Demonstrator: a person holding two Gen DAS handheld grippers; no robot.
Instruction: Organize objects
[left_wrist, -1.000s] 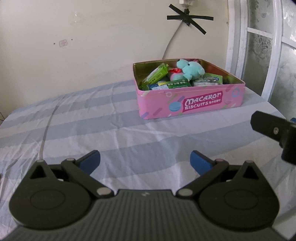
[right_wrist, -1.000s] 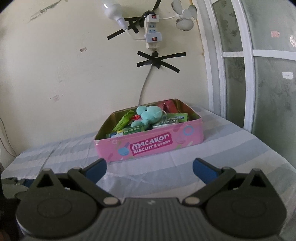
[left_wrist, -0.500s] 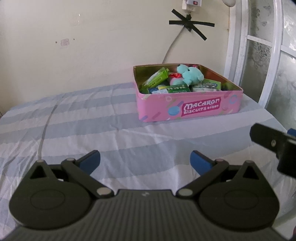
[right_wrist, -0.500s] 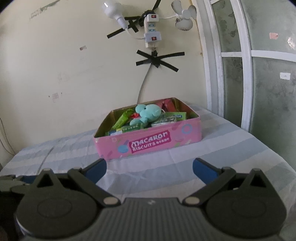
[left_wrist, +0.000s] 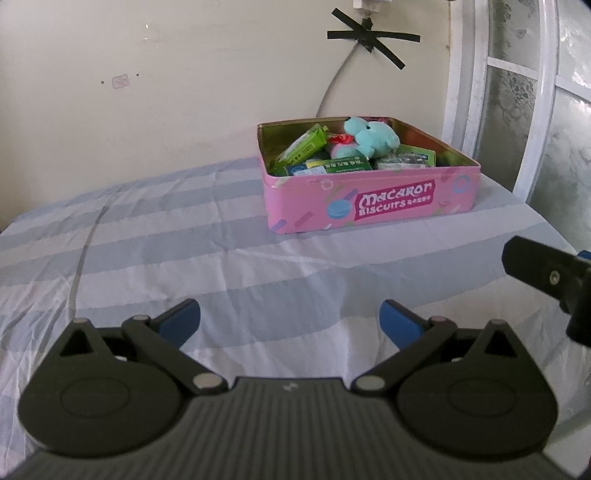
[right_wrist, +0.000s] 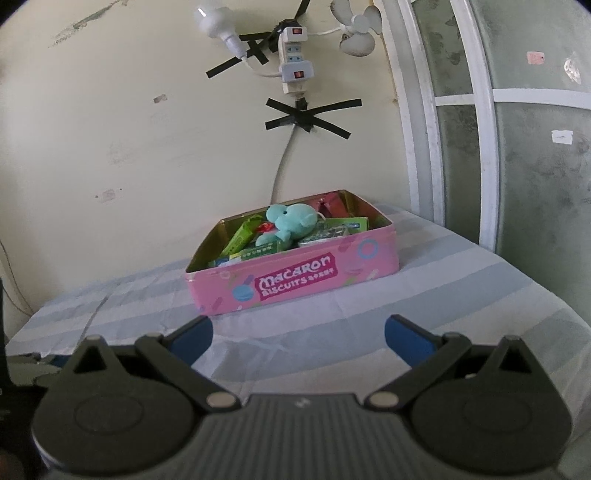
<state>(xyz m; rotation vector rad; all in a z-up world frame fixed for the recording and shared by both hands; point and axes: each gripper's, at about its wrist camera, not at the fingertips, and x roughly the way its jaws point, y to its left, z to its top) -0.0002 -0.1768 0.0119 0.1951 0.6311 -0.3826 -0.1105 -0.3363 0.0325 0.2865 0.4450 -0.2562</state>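
A bed or table covered with a blue-and-white striped cloth (left_wrist: 155, 236) stands against a cream plaster wall (right_wrist: 122, 122), where a white power strip (right_wrist: 293, 61) and its cable are fixed with crossed strips of black tape (right_wrist: 306, 118); a white-framed frosted window (right_wrist: 524, 147) closes the right side. Toward the far right of the cloth sits a pink rectangular "Macaron Biscuits" tin (left_wrist: 369, 206), lid off. Inside lie a turquoise plush toy (left_wrist: 371, 138) on top, a green sachet (left_wrist: 304, 147) leaning at the left wall, and flat green packets, perhaps medicine boxes. The left gripper (left_wrist: 290, 321) and the right gripper (right_wrist: 297, 334) both hover near the cloth, well short of the tin, jaws spread and empty.
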